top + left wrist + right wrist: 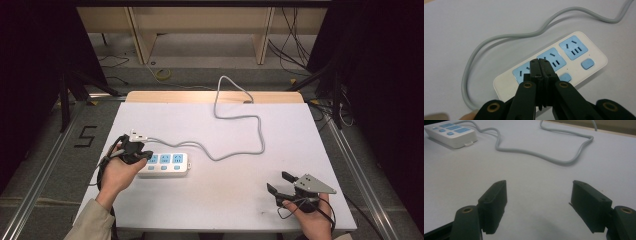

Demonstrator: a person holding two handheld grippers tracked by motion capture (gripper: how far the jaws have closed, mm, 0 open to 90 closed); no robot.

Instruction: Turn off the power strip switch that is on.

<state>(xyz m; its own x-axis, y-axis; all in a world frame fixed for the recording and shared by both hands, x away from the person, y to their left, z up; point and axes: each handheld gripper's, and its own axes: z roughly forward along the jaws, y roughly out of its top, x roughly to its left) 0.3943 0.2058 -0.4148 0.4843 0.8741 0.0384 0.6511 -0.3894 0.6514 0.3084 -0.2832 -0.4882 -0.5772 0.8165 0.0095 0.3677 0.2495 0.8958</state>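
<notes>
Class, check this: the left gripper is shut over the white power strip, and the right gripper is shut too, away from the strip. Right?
Not quite. The right gripper is open, jaws wide apart, as the right gripper view shows. The left gripper is indeed shut over the white power strip.

The left gripper (141,156) sits over the power strip (167,164) near the table's (225,200) left edge; the right gripper (281,184) hangs near its front right corner.

Power strip's (554,67) near end under closed hand-held gripper (540,65)

A white power strip (165,164) with its grey cable (240,120) lies on the white table (210,200).
</notes>
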